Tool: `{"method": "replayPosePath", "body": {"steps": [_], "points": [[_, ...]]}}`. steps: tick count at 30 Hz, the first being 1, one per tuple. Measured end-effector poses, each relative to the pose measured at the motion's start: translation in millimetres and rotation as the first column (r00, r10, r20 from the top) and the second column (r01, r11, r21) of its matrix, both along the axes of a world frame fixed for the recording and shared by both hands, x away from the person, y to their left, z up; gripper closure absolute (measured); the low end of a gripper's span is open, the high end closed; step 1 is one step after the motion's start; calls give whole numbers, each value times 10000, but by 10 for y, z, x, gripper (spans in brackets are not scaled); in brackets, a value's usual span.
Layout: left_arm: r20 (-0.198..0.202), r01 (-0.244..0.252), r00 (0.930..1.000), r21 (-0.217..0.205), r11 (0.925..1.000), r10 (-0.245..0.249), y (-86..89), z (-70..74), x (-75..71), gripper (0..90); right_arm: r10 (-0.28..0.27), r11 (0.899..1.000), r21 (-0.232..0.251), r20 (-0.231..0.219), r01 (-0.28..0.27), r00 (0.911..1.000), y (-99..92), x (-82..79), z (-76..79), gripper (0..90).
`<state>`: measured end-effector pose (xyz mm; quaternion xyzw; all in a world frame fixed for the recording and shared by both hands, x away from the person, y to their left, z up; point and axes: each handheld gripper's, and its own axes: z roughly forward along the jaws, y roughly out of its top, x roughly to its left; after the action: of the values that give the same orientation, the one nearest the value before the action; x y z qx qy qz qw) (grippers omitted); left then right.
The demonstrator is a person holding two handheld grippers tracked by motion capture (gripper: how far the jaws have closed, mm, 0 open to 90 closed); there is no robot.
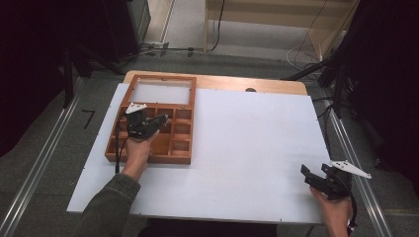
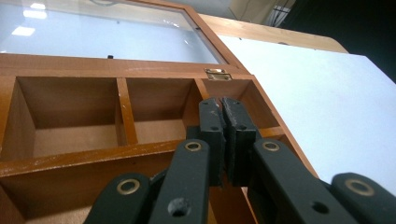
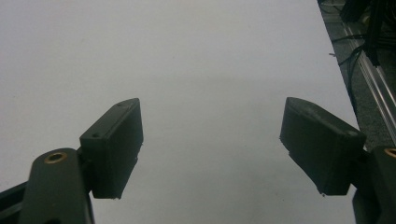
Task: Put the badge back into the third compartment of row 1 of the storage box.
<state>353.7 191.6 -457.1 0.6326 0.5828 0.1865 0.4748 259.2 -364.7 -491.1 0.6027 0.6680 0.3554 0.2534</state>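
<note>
A wooden compartment box (image 1: 181, 159) lies at the table's left, its glass-paned lid (image 1: 162, 92) swung open and lying flat behind it. My left gripper (image 1: 163, 118) hovers over the box's compartments, jaws shut with nothing between them. In the left gripper view the closed jaws (image 2: 223, 116) point at the rear right compartment, below a small brass hinge (image 2: 218, 73); the visible compartments (image 2: 74, 116) look empty. My right gripper (image 1: 305, 173) rests at the table's near right corner, held in a hand. Its jaws (image 3: 210, 140) stand wide apart over bare white board.
A white board (image 1: 247, 143) covers the wooden table (image 1: 276, 87), whose back edge shows a dark round hole (image 1: 250, 90). Metal rails (image 1: 39, 163) run along both sides. Cables (image 1: 296, 54) lie on the floor behind.
</note>
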Motion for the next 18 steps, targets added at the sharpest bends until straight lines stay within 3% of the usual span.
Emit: {"method": "replayPosePath", "body": {"steps": [18], "points": [[-89, -296, 9995, 313, 9991, 299, -14, 25, 184, 881, -14, 10000, 56, 38, 14, 10000, -18, -11, 4, 194]]}}
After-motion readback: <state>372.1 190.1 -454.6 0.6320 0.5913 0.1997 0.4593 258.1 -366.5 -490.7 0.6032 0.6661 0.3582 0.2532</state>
